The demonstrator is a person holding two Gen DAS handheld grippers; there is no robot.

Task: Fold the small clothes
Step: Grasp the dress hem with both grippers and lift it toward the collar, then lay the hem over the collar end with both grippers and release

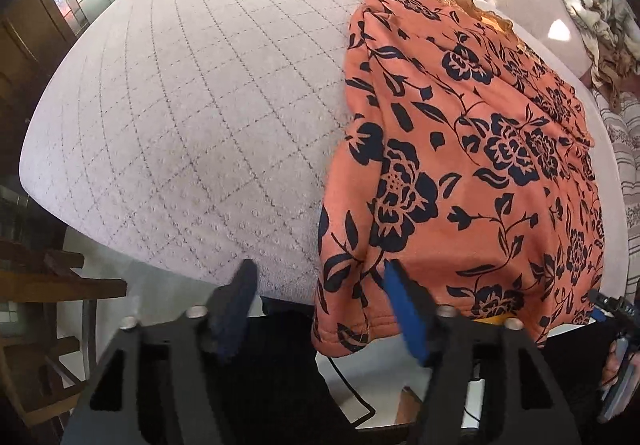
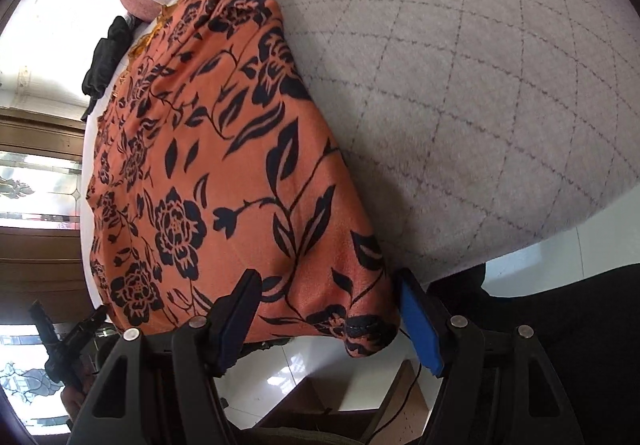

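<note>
Left claw (image 1: 320,301) released beside our orange floral garment (image 1: 472,149); right claw (image 2: 326,309) straddles its hem unclenched, on quilted table (image 1: 180,117).

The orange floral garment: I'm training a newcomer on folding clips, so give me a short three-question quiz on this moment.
1. True or false: the orange floral garment hangs over the near edge of the quilted surface.
2. Is the left gripper open or shut?
3. The right gripper is: A) open, straddling the garment's corner; B) shut, far from the cloth.

Key: 1 true; 2 open; 3 A.
</note>
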